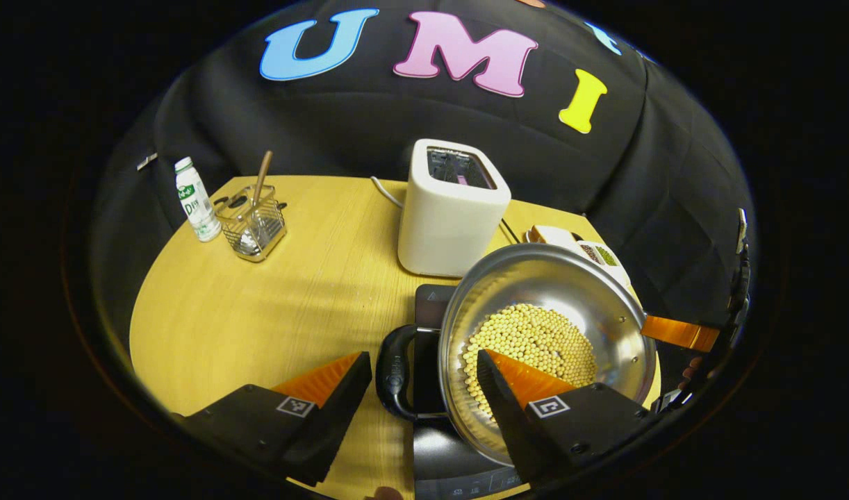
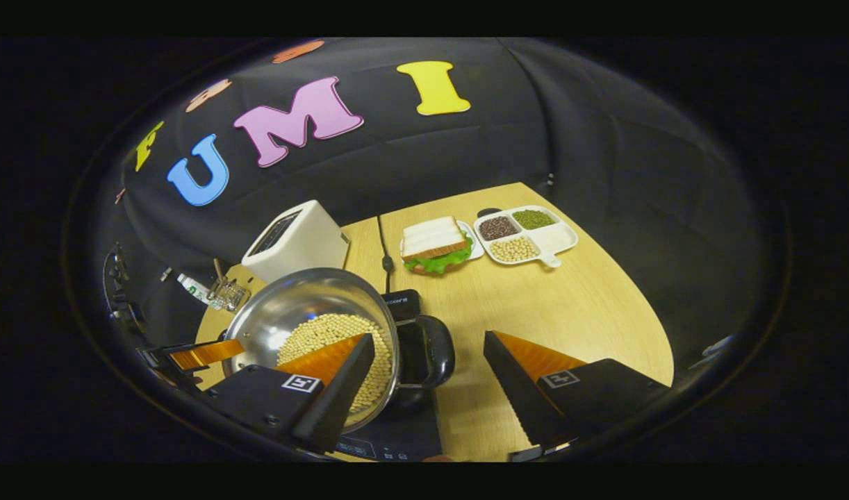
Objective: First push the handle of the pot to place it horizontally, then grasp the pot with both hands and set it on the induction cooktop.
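— On the induction cooktop [image 1: 431, 444], what is there?

— The steel pot [image 1: 546, 347] with yellow beans [image 1: 532, 347], over the dark glass. Whether its base touches the glass, I cannot tell.

— And the left gripper [image 1: 424, 378]?

— Its fingers are spread wide, one on each side of the pot's black loop handle [image 1: 395, 375] and near rim. One finger lies outside the handle, the other over the beans. Neither presses on anything.

— The right gripper [image 2: 429, 357]?

— Parted too, astride the opposite black handle [image 2: 431, 354]: one finger over the beans, the other over bare wood beside the pot.

— What lies around the pot?

— Behind it stands a white toaster [image 1: 452, 208]. Farther back and to the side of the pot are a wire basket [image 1: 252, 223] and a small bottle [image 1: 195, 200]. On the pot's other side, well apart, are a sandwich [image 2: 435, 243] and a divided tray [image 2: 525, 235], all on the wooden table [image 1: 258, 312].
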`<action>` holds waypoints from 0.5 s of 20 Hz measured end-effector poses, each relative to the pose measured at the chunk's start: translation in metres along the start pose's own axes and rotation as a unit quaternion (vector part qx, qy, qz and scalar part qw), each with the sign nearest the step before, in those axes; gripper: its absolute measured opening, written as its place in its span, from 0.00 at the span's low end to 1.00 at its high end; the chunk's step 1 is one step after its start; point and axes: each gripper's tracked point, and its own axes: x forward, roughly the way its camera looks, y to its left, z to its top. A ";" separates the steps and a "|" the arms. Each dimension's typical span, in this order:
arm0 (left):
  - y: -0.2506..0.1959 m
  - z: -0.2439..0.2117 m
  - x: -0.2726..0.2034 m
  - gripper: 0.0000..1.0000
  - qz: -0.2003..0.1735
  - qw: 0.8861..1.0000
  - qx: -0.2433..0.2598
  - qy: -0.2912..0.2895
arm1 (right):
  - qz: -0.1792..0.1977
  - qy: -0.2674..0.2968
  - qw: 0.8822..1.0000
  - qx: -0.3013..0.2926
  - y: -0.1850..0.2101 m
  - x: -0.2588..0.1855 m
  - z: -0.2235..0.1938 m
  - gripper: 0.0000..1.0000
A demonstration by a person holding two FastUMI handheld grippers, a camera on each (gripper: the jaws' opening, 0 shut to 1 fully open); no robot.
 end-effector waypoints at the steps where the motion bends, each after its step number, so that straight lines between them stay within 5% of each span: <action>1: 0.000 0.005 -0.013 0.95 0.003 1.000 0.001 -0.008 | -0.004 -0.013 1.000 0.000 0.001 -0.012 0.005 0.99; 6: -0.003 0.045 -0.095 0.95 0.014 0.994 0.030 -0.100 | -0.027 -0.096 0.995 -0.017 0.000 -0.083 0.039 0.99; 10: 0.014 0.057 -0.171 0.96 0.063 0.983 0.048 -0.167 | -0.065 -0.189 0.979 -0.039 -0.003 -0.152 0.064 0.99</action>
